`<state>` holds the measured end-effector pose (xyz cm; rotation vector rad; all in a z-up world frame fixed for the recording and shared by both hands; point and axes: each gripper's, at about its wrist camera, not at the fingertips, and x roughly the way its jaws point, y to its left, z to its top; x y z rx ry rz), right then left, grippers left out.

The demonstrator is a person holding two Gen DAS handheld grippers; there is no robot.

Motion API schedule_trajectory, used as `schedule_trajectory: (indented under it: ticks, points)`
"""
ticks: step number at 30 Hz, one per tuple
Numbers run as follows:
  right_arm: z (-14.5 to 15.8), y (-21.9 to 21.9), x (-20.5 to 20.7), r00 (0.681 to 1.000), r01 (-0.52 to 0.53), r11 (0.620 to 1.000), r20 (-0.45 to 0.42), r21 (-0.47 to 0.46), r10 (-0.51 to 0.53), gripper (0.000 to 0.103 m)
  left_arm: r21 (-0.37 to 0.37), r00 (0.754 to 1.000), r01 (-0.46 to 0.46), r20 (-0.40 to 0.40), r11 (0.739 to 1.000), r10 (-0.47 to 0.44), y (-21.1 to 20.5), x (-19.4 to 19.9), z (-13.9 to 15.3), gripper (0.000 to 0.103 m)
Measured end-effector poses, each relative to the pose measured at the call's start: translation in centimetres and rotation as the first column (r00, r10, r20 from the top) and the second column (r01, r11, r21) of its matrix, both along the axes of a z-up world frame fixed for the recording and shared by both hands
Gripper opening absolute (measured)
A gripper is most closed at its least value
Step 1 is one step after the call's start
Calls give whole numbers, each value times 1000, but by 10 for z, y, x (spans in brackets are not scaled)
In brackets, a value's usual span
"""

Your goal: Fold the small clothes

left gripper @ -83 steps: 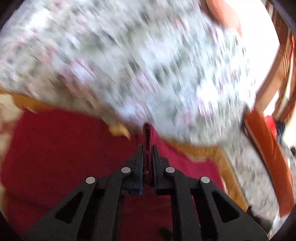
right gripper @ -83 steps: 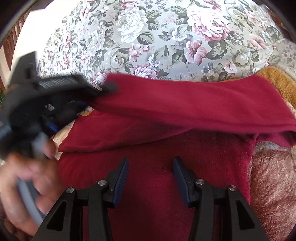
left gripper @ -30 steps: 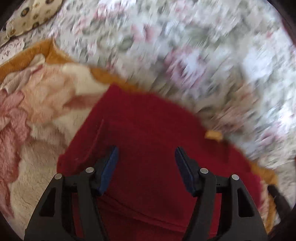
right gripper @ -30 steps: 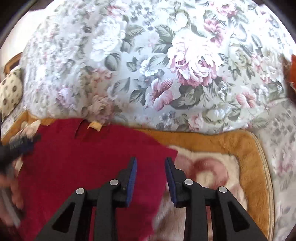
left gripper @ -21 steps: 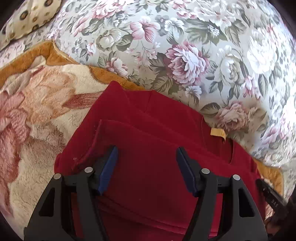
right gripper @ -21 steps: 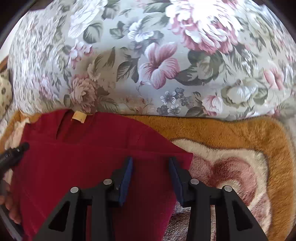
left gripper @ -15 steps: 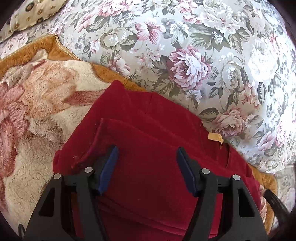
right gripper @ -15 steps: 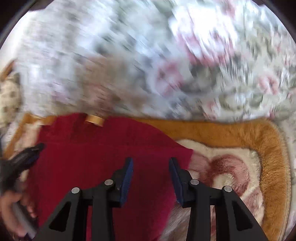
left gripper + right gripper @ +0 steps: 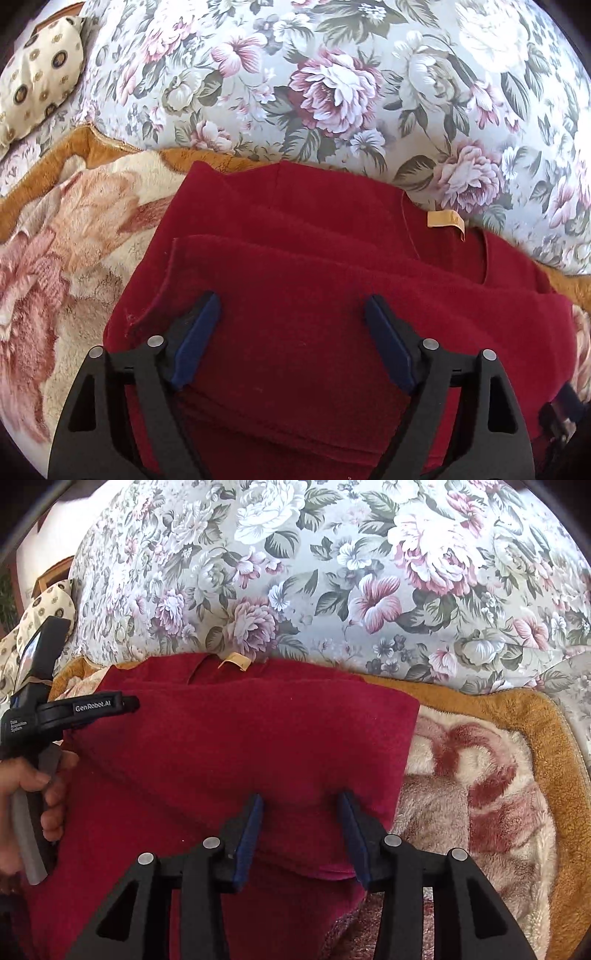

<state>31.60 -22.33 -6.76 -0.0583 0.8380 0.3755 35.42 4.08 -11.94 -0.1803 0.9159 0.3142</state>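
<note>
- Left wrist view: the left claw (image 9: pixel 291 314) hung wide open over the red garment (image 9: pixel 314 332), its blue pads (image 9: pixel 195 339) clear of the cloth and gripping nothing. A few seconds earlier those same pads had been pinched shut on a ridge of the red fabric, so the cloth had been let go and laid down.
- The garment lay flat in layers on the plush blanket (image 9: pixel 74 236), its top flap folded up towards the neckline, where the tan label (image 9: pixel 445 220) showed just below the floral cushion (image 9: pixel 332 74). A spotted pillow (image 9: pixel 37 81) sat at the far left.
- Over the last half second this view had hardly shifted, so the left claw seemed to be pausing over the finished fold.
- Right wrist view: the right claw (image 9: pixel 301 821) was partly open, astride the right-hand edge of the folded garment (image 9: pixel 240 746), with nothing clamped. It had stood wider apart a few seconds earlier, then drifted to this edge.
- The left claw (image 9: pixel 125 703) showed here from the side, held in the person's hand (image 9: pixel 33 797) at the garment's left border; whether it was open could not be told from this angle.
- My read: one fold was down, both claws were free, and the next crease, probably side to side, was still to come.
</note>
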Motion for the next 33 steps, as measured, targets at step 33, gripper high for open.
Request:
schedule_trajectory:
  ticks: [33]
  points:
    - [-3,0,-5,1000,12,1000,19,-26,-12,43,19,1000,20,0,1000,-20,-5,2,-2,89]
